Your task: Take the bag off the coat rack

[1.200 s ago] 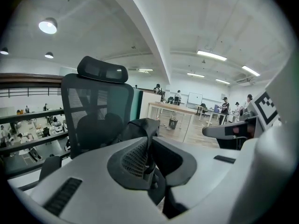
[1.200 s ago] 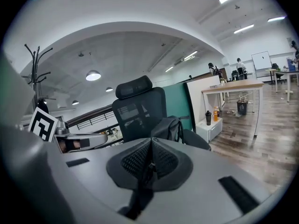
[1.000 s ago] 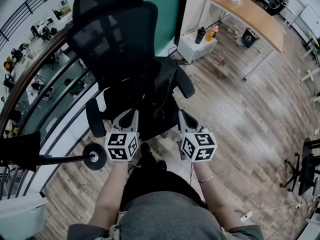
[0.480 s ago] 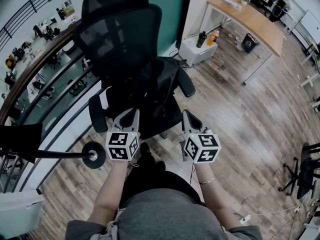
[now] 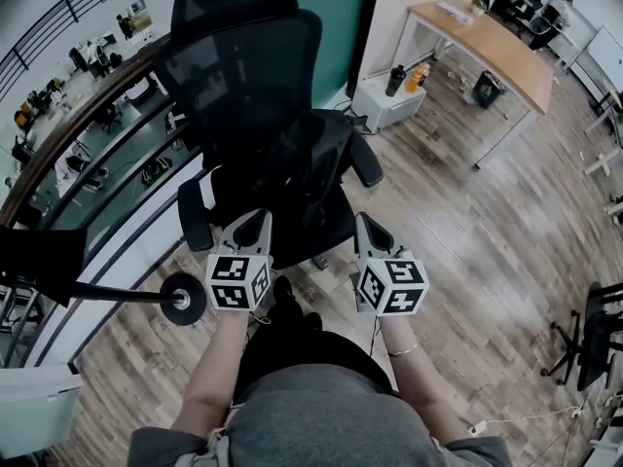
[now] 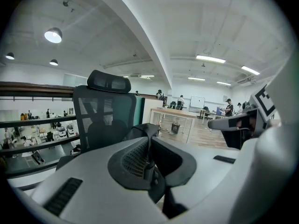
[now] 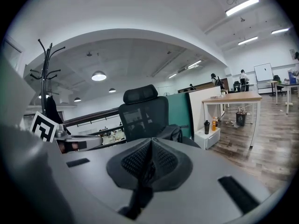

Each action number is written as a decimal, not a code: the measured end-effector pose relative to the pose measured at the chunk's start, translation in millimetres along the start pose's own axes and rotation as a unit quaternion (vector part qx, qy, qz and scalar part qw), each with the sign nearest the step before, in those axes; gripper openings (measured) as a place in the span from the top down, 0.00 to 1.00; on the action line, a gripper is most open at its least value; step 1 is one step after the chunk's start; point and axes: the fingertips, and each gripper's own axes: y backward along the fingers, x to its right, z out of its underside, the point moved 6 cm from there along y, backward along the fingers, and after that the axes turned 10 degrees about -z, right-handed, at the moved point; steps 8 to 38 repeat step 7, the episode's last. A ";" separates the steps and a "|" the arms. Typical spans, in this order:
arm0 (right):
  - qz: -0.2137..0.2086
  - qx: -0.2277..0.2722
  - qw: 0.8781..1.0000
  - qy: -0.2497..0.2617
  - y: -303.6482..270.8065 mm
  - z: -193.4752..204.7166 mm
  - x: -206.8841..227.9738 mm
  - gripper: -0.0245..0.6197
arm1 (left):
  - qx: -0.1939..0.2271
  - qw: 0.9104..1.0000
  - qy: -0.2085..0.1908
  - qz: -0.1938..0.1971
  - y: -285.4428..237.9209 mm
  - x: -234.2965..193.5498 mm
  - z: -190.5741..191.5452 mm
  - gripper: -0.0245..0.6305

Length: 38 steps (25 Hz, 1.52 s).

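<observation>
Unlike the left gripper view, the right shows the coat rack (image 7: 43,73) upright at upper left, with a dark bag (image 7: 50,110) hanging vertically. Left tongs (image 6: 148,148) and right tongs (image 7: 150,148) are closed and empty.

Black mesh chair (image 5: 243,86), teal partition (image 5: 336,27), brown wood-plank floor (image 5: 467,232), tan desk top (image 5: 487,32), black coat rack (image 7: 43,80)

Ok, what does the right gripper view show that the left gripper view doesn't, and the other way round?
Only the right gripper view: the coat rack at far left with a dark item hanging on it, the white cabinet carrying bottles, and the left claw. Only the left gripper view: the right claw from the side. Both: the black office chair, the wooden desk, and each view's own claw shut and empty.
</observation>
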 end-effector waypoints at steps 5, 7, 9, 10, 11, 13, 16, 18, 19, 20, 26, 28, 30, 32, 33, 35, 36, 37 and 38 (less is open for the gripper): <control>-0.002 0.000 1.000 0.016 3.4 1.0 -6.6 0.96 | 0.003 1.000 0.003 -0.001 5.6 -2.6 0.8 0.91; -0.003 0.000 1.000 0.019 3.7 2.8 -8.2 0.96 | 0.002 1.000 0.004 -0.001 6.4 -3.0 2.7 0.91; -0.003 0.000 1.000 0.019 3.7 2.8 -8.2 0.96 | 0.002 1.000 0.004 -0.001 6.4 -3.0 2.7 0.91; -0.003 0.000 1.000 0.019 3.7 2.8 -8.2 0.96 | 0.002 1.000 0.004 -0.001 6.4 -3.0 2.7 0.91; -0.003 0.000 1.000 0.019 3.7 2.8 -8.2 0.96 | 0.002 1.000 0.004 -0.001 6.4 -3.0 2.7 0.91; -0.003 0.000 1.000 0.019 3.7 2.8 -8.2 0.96 | 0.002 1.000 0.004 -0.001 6.4 -3.0 2.7 0.91; -0.003 0.000 1.000 0.019 3.7 2.8 -8.2 0.96 | 0.002 1.000 0.004 -0.001 6.4 -3.0 2.7 0.91; -0.003 0.000 1.000 0.019 3.7 2.8 -8.2 0.96 | 0.002 1.000 0.004 -0.001 6.4 -3.0 2.7 0.91; -0.003 0.000 1.000 0.019 3.7 2.8 -8.2 0.96 | 0.002 1.000 0.004 -0.001 6.4 -3.0 2.7 0.91; -0.003 0.000 1.000 0.019 3.7 2.8 -8.2 0.96 | 0.002 1.000 0.004 -0.001 6.4 -3.0 2.7 0.91; -0.003 0.000 1.000 0.019 3.7 2.8 -8.2 0.96 | 0.002 1.000 0.004 -0.001 6.4 -3.0 2.7 0.91; -0.003 0.000 1.000 0.019 3.7 2.8 -8.2 0.96 | 0.002 1.000 0.004 -0.001 6.4 -3.0 2.7 0.91; -0.003 0.000 1.000 0.019 3.7 2.8 -8.2 0.96 | 0.002 1.000 0.004 -0.001 6.4 -3.0 2.7 0.91; -0.003 0.000 1.000 0.019 3.7 2.8 -8.2 0.96 | 0.002 1.000 0.004 -0.001 6.4 -3.0 2.7 0.91; -0.003 0.000 1.000 0.019 3.7 2.8 -8.2 0.96 | 0.002 1.000 0.004 -0.001 6.4 -3.0 2.7 0.91; -0.003 0.000 1.000 0.019 3.7 2.8 -8.2 0.96 | 0.002 1.000 0.004 -0.001 6.4 -3.0 2.7 0.91; -0.003 0.000 1.000 0.019 3.7 2.8 -8.2 0.96 | 0.002 1.000 0.004 -0.001 6.4 -3.0 2.7 0.91; -0.003 0.000 1.000 0.019 3.7 2.8 -8.2 0.96 | 0.002 1.000 0.004 -0.001 6.4 -3.0 2.7 0.91; -0.003 0.000 1.000 0.019 3.7 2.8 -8.2 0.96 | 0.002 1.000 0.004 -0.001 6.4 -3.0 2.7 0.91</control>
